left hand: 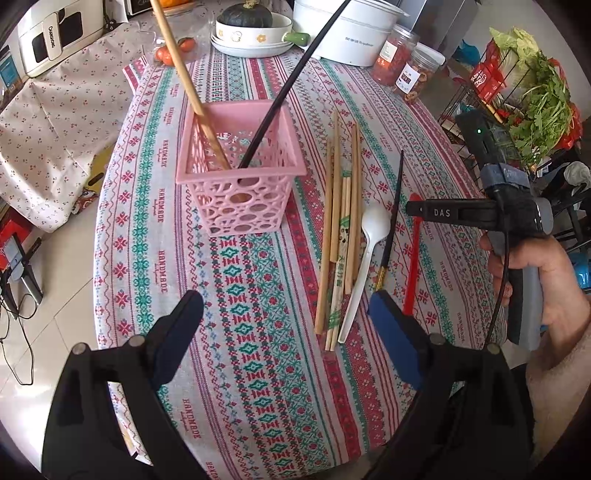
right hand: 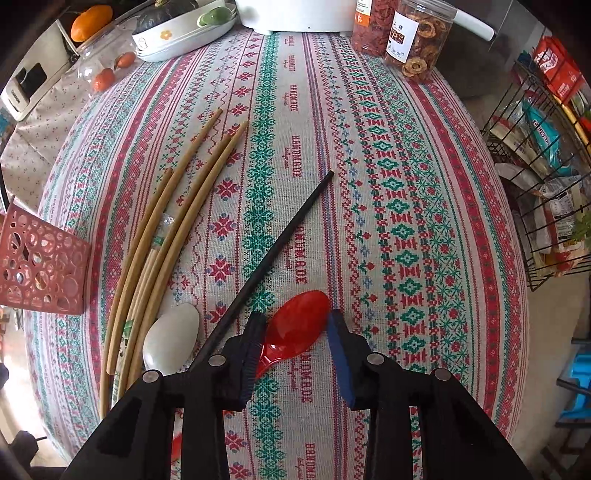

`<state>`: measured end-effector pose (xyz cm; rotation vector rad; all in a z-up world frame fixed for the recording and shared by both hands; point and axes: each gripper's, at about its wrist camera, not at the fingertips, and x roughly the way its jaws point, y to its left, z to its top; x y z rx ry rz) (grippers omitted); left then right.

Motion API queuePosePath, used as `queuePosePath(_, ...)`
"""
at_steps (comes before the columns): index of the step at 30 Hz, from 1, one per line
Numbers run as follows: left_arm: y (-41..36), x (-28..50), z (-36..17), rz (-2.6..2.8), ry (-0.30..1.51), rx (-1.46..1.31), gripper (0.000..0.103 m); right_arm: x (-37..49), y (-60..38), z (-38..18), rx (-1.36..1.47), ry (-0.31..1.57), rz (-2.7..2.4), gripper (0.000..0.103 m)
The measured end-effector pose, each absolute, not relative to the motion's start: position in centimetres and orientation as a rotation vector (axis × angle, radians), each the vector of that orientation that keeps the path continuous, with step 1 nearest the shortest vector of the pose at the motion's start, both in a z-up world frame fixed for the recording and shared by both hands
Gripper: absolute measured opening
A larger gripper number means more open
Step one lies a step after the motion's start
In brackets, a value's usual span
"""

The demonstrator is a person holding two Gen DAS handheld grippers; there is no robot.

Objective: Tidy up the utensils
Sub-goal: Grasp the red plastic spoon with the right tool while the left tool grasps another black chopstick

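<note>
A pink perforated basket (left hand: 238, 177) stands on the patterned tablecloth and holds one wooden chopstick (left hand: 186, 79) and one black chopstick (left hand: 291, 83). To its right lie several wooden chopsticks (left hand: 341, 221), a white plastic spoon (left hand: 364, 258), a black chopstick (left hand: 391, 218) and a red spoon (left hand: 413, 258). My left gripper (left hand: 284, 325) is open and empty above the near cloth. My right gripper (right hand: 295, 350) is open with its jaws on either side of the red spoon's bowl (right hand: 301, 325), low over the cloth. The black chopstick (right hand: 280, 240) and the white spoon (right hand: 170, 339) lie just to its left.
At the table's far end are a white pot (left hand: 347, 33), a dish with a dark squash (left hand: 251, 26), two food jars (left hand: 402, 62) and small oranges (left hand: 173, 51). A wire rack with greens (left hand: 532, 107) stands off the right edge. The basket shows at the left edge of the right wrist view (right hand: 40, 266).
</note>
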<state>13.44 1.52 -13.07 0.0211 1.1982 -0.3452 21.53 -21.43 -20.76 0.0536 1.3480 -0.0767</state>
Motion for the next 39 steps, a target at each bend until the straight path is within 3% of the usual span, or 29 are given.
queuePosePath(5,0.3,13.0,-12.3,-0.374,1.179,0.051,0.089,20.6,-22.3,-20.3,0.090,1.363,-0.043,0.027)
queuePosePath(10,-3.0,12.8,-12.1,-0.436,1.179,0.104,0.078,18.8,-25.4,-18.4,0.138,1.318,-0.035,0.027)
queuePosePath(17,-9.9,14.3,-14.2,-0.476,1.213,0.234,0.051,17.2,-28.3,-16.9,0.190,1.293,-0.009,0.027)
queuePosePath(19,-12.1,15.7,-15.4,-0.482,1.233,0.243,0.039,16.8,-28.9,-16.7,0.201,1.291,0.001,0.027)
queuePosePath(21,-14.3,17.4,-16.6,-0.477,1.242,0.267,0.020,16.6,-29.4,-16.7,0.214,1.293,0.003,0.027)
queuePosePath(22,-15.2,18.3,-17.1,-0.469,1.242,0.280,0.018,16.7,-29.4,-16.8,0.220,1.296,0.005,0.027)
queuePosePath(37,-20.3,25.0,-21.0,-0.425,1.285,0.218,0.016,18.3,-30.9,-16.9,0.273,1.302,0.023,0.027)
queuePosePath(39,-20.3,25.0,-21.1,-0.420,1.289,0.216,0.012,18.2,-31.2,-17.0,0.282,1.305,0.019,0.027)
